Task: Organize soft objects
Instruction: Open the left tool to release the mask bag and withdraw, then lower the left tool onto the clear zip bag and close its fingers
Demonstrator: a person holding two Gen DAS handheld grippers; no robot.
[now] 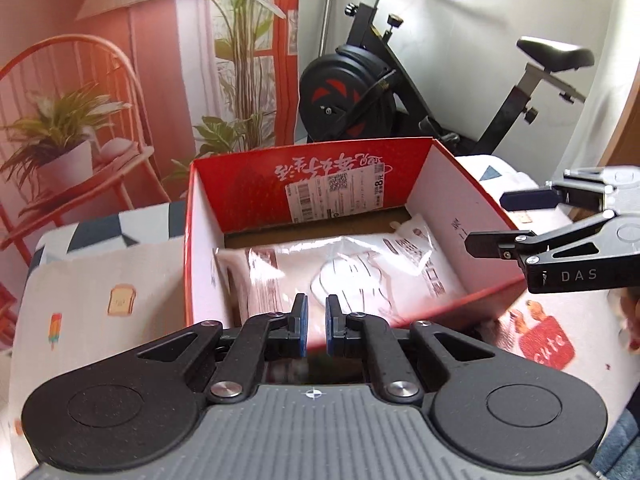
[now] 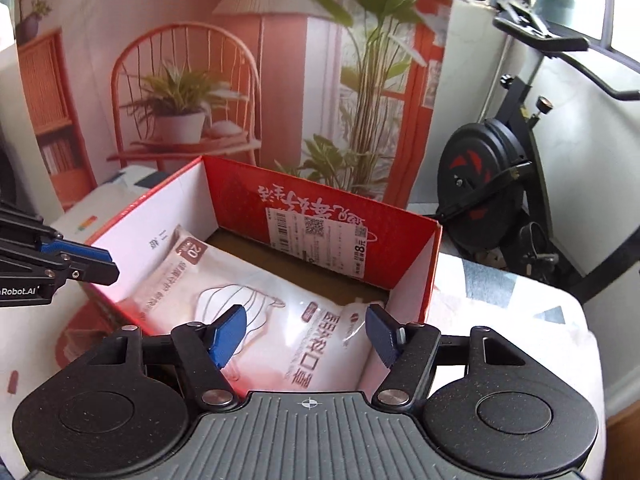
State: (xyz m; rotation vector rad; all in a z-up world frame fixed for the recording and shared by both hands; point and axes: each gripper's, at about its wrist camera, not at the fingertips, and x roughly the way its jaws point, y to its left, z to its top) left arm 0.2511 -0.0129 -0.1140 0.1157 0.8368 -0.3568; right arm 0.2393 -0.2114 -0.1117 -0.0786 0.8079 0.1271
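Note:
A white soft pack of face masks (image 1: pixel 360 268) (image 2: pixel 280 312) lies flat on the bottom of an open red cardboard box (image 1: pixel 248 184) (image 2: pixel 236 188). More shiny white wrapping (image 1: pixel 256 276) shows at its left end; I cannot tell whether it is a separate pack. My left gripper (image 1: pixel 316 320) hovers above the box's near wall, shut with nothing between its pads, and enters the right wrist view at the left (image 2: pixel 104 264). My right gripper (image 2: pixel 306 332) hangs over the pack, open and holding nothing; it also shows over the box's right wall (image 1: pixel 500 220).
The box stands on a cloth (image 1: pixel 100 280) printed with toast and ice lollies. Behind it hangs a printed backdrop of a chair and plants (image 1: pixel 120 80). A black exercise bike (image 1: pixel 360 88) (image 2: pixel 500 172) stands at the back right. Part of a hand (image 1: pixel 632 320) shows at the right edge.

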